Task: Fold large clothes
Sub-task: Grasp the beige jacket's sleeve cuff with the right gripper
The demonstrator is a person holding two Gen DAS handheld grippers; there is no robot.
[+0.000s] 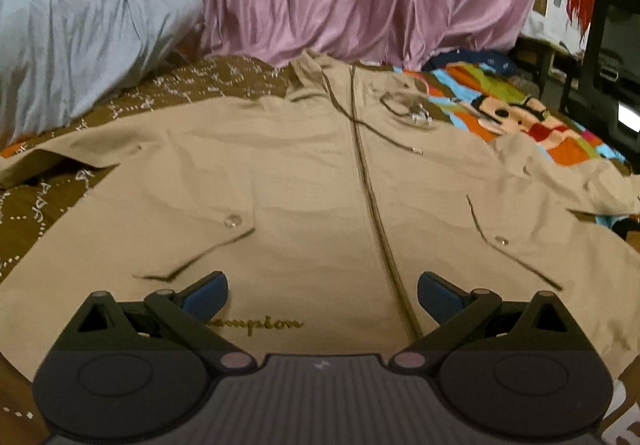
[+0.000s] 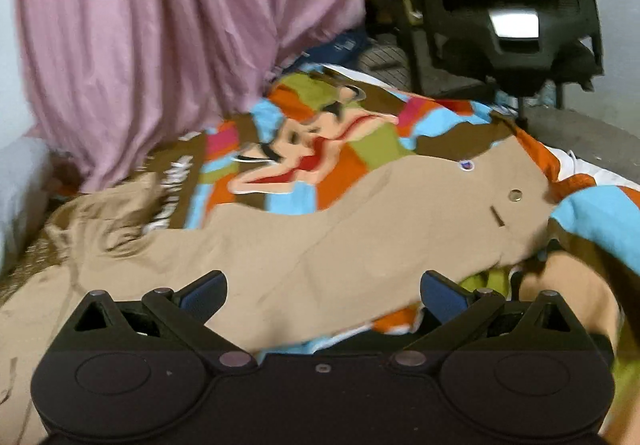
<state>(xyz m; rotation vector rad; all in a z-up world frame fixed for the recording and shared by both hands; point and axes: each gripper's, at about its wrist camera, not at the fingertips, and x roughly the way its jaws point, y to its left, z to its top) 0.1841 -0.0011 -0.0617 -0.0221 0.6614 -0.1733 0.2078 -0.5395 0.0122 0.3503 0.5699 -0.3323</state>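
The large beige zip-front hooded jacket (image 1: 304, 181) lay spread flat and unfolded on the bed just ahead of the left tool (image 1: 322, 295), its sleeve (image 2: 320, 229) stretched before the right tool (image 2: 323, 295), both tools wide and empty, so folding seemingly remained undone.
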